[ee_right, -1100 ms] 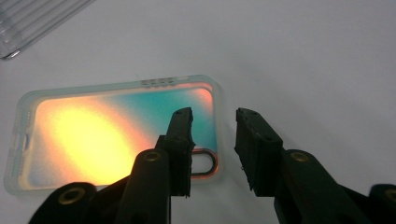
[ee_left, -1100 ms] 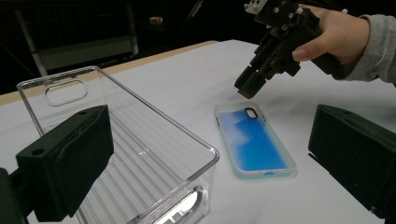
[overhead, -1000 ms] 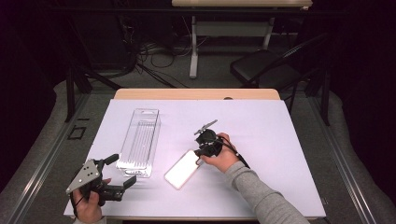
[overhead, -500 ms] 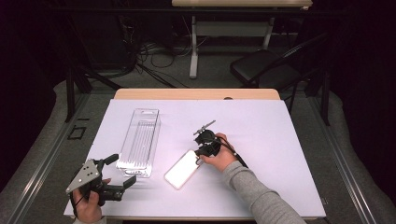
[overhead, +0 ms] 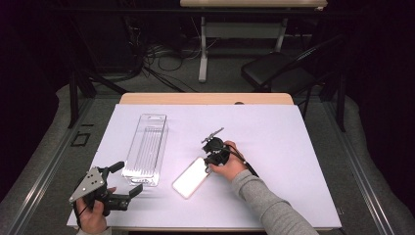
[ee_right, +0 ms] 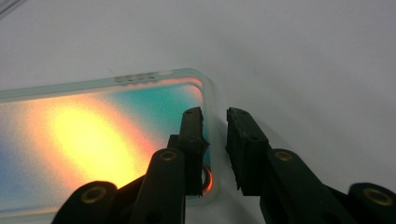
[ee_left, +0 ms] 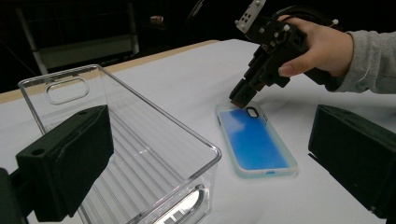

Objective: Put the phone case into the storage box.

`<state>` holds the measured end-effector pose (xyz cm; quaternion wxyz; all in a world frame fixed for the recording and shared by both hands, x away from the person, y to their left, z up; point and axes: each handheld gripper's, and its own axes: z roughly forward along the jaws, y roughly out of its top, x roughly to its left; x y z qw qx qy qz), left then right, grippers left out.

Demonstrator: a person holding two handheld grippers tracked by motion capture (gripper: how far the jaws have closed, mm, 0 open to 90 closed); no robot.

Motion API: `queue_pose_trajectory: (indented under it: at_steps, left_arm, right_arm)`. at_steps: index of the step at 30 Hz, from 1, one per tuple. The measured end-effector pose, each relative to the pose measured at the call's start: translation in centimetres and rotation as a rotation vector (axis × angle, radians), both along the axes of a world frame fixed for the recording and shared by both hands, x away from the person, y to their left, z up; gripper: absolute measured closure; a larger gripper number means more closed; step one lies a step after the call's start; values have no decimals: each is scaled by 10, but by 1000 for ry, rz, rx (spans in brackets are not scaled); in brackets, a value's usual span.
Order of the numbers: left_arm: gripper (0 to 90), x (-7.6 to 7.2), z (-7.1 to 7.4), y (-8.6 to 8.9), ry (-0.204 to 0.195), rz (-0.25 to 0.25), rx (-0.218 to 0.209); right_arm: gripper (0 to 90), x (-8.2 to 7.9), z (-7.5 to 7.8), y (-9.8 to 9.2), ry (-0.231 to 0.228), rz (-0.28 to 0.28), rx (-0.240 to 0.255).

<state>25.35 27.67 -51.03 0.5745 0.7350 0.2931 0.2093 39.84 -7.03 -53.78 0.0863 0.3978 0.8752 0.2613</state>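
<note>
— What does the phone case (ee_left: 256, 138) look like, and where is it?

— Translucent pale rim, glossy blue-teal back with a camera cutout, lying flat on the white table (overhead: 293, 142), just right of the clear plastic bin (overhead: 147, 147).

— And the tongs?

— The right gripper (ee_right: 215, 135) has been closing, its jaws straddling the case's end rim with a narrow gap left. The left gripper (overhead: 126, 178), near the bin's front end, stands wide apart, empty.
</note>
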Motion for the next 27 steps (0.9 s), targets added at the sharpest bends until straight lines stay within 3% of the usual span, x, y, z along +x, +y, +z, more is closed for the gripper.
queue_pose_trajectory:
  at_steps: [27]
  left_arm:
    - [3, 0, 0, 0, 1, 0, 1]
  right_arm:
    - [847, 1, -1, 0, 16, -5, 13]
